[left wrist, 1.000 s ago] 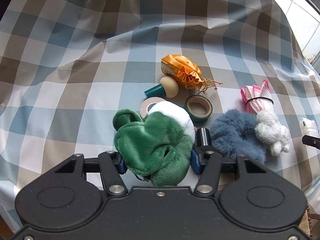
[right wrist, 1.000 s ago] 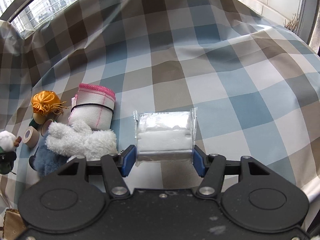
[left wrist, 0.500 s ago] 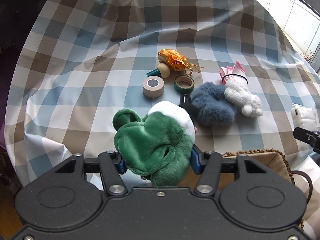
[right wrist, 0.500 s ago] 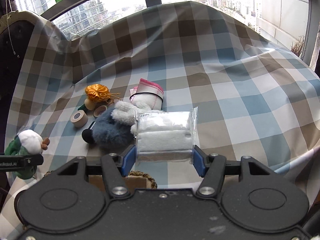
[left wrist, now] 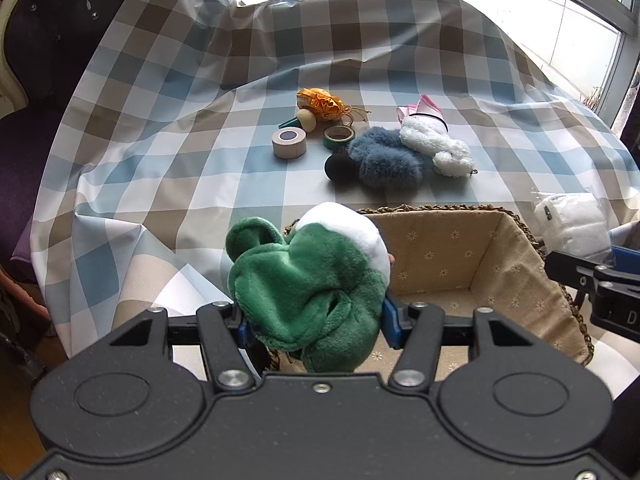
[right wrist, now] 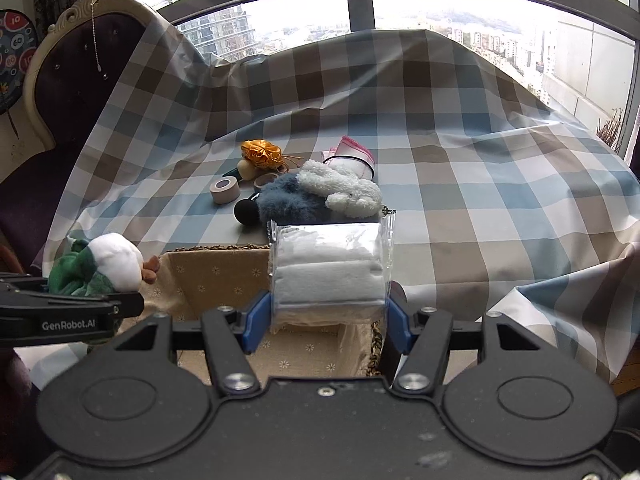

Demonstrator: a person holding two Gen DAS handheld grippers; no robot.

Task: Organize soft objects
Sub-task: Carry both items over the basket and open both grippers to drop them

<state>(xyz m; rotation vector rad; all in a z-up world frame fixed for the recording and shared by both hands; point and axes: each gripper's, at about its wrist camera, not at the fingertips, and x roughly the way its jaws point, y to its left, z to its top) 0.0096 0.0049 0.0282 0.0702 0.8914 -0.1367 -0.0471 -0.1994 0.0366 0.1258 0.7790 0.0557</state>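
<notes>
A high-rise home: tufted purple armchair (right wrist: 76,92), checked tablecloth (right wrist: 460,184), city towers beyond the window (right wrist: 360,16).

One green-and-white plush toy (left wrist: 308,292). One clear-wrapped white cotton pack (right wrist: 328,272). One fabric-lined woven basket (left wrist: 500,264), near. Far on the checked cloth: two tape rolls, beige (left wrist: 289,143) and green (left wrist: 339,135); one orange satin drawstring pouch (left wrist: 320,104); one blue-grey fluffy item (left wrist: 386,158); one white fluffy toy (left wrist: 436,146); one pink-edged rolled cloth (left wrist: 424,106); one black round ball (left wrist: 339,167); one cream-capped teal mushroom piece (left wrist: 302,120).

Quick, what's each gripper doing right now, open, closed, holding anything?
Left gripper: closed on the green and white plush toy.
Right gripper: closed on the clear packet of white cotton pads.
</notes>
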